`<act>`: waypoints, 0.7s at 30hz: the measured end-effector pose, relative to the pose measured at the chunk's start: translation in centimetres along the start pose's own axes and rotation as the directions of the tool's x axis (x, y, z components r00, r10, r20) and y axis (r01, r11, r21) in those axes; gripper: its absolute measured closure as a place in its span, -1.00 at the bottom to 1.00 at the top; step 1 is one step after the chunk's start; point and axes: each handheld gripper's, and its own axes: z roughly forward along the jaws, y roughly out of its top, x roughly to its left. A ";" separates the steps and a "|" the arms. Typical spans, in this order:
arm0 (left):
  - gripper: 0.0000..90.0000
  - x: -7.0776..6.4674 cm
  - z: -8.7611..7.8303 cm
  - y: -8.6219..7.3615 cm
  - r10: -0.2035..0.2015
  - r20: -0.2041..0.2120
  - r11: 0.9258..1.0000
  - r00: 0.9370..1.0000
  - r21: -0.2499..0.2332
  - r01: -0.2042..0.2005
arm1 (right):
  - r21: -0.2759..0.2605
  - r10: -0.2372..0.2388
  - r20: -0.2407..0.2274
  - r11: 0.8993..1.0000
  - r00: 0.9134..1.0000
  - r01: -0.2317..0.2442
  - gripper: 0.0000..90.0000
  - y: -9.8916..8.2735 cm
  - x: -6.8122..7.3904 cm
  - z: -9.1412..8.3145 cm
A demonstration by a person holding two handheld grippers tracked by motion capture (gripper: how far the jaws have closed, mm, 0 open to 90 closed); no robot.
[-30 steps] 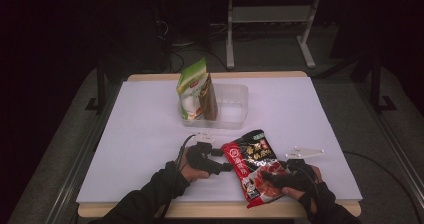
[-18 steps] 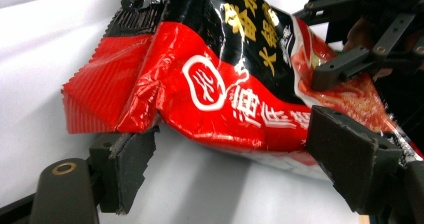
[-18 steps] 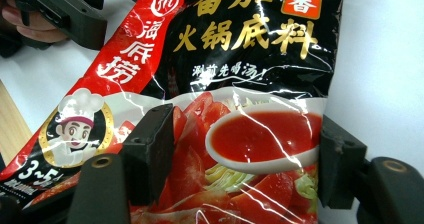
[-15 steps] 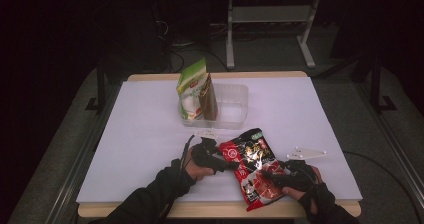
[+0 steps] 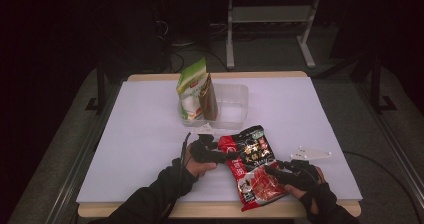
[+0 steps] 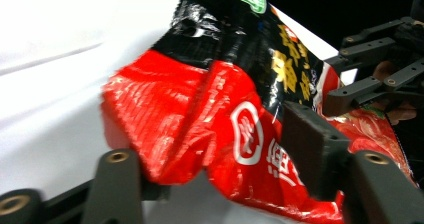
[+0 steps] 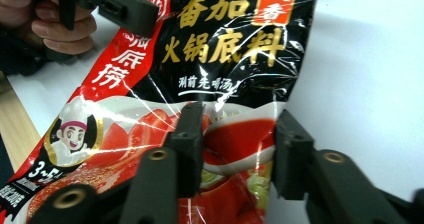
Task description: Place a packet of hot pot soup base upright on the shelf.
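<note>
A red and black hotpot soup-base packet (image 5: 252, 166) lies near the table's front edge, between my two grippers. My left gripper (image 5: 222, 155) reaches in from the left. Its jaws have just been closing, and in the left gripper view (image 6: 215, 154) they pinch the packet's (image 6: 210, 109) crumpled red upper corner. My right gripper (image 5: 272, 171) comes from the right over the packet's lower half. Its jaws have also just been closing. In the right gripper view (image 7: 237, 129) they clamp the packet (image 7: 225, 44) at its side edge, over the picture of red soup.
A green and white pouch (image 5: 195, 91) stands upright in a clear plastic container (image 5: 235, 109) at the middle back of the white table top (image 5: 125, 134). The wooden front edge (image 5: 210, 210) runs just below my hands. Dark floor and a metal stand lie beyond the table.
Both pairs of jaws have narrowed onto the packet. The left gripper edged onto its upper left corner, and that corner now bunches up. Both hands stay where they were.
</note>
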 end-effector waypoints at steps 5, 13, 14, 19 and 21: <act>-0.02 0.1 -0.1 0.1 0.006 0.000 1.000 1.000 -0.020 -0.006 | -0.034 -0.012 -0.013 0.999 1.000 0.011 0.69 0.1 -0.2 -0.3; -0.26 0.1 0.3 0.0 0.018 0.039 1.000 0.999 -0.006 -0.018 | -0.088 -0.076 -0.015 0.993 0.997 0.075 0.84 0.5 0.6 -0.4; -0.28 0.1 0.4 0.0 0.013 0.056 1.000 0.998 -0.005 -0.013 | -0.098 -0.081 -0.017 0.992 0.997 0.079 0.85 0.5 0.7 -0.4; -0.33 0.1 0.6 -0.1 0.023 0.109 0.999 0.994 0.020 -0.025 | -0.130 -0.118 -0.013 0.985 0.993 0.116 0.86 0.3 1.0 -0.5; -0.29 0.1 0.5 -0.1 0.021 0.121 1.000 0.992 0.020 -0.023 | -0.137 -0.120 -0.017 0.984 0.993 0.117 0.86 0.3 1.0 -0.6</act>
